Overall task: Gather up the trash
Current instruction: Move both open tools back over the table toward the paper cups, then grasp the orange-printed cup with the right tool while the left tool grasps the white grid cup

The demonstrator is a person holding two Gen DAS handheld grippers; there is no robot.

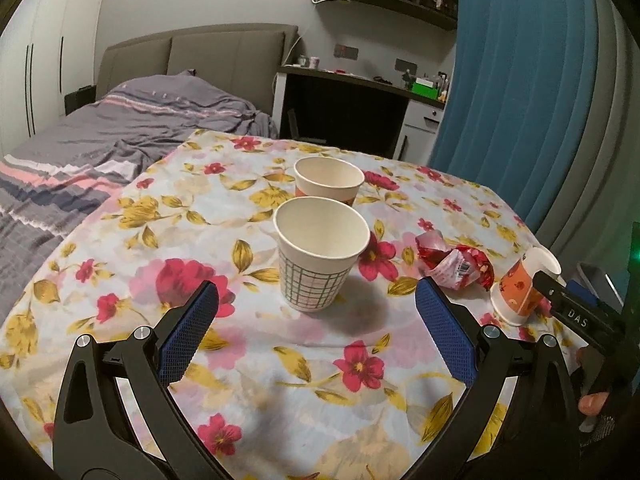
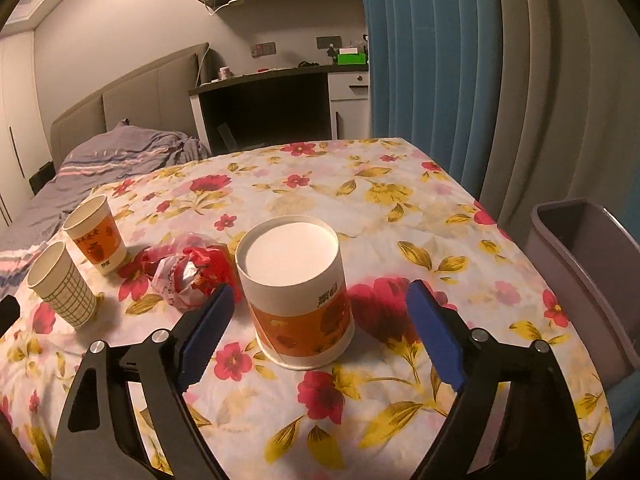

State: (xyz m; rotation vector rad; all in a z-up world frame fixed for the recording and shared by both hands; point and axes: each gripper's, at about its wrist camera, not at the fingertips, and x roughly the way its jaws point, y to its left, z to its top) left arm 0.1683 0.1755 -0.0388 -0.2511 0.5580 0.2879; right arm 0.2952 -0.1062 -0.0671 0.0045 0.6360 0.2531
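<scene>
Left wrist view: the left gripper (image 1: 316,304) is seen with its jaws spread wide, nothing held and nothing touched. The grid-patterned cup (image 1: 320,252) stands upright just beyond the blue pads (image 1: 188,336), roughly centred between them but not in contact. It appears empty. A second upright cup with an orange band (image 1: 329,181) is placed directly behind it, toward the far edge of the table (image 1: 248,380); its interior also appears empty. The crumpled red wrapper (image 1: 454,262) lies to the right of the grid cup, toward the table's right edge.

Right wrist view: the right gripper (image 2: 318,304) is seen with its jaws apart. An inverted orange cup (image 2: 300,292) stands base-up between the fingertips, with a clear gap on both sides; no pad presses on it. Nothing can be said of its contents, since the mouth faces the flowered cloth.

In the left wrist view the same inverted cup (image 1: 520,284) is recorded near the table's right edge, with one black finger of the right gripper (image 1: 560,300) just beside it and part of a hand (image 1: 592,400) visible at the frame edge.

Only the right wrist view shows the grey bin (image 2: 592,280), which stands beside the table's right edge; what is visible of its interior appears empty. In this view the wrapper (image 2: 188,276) lies between the inverted cup and the two upright cups, which stand near the left edge.
</scene>
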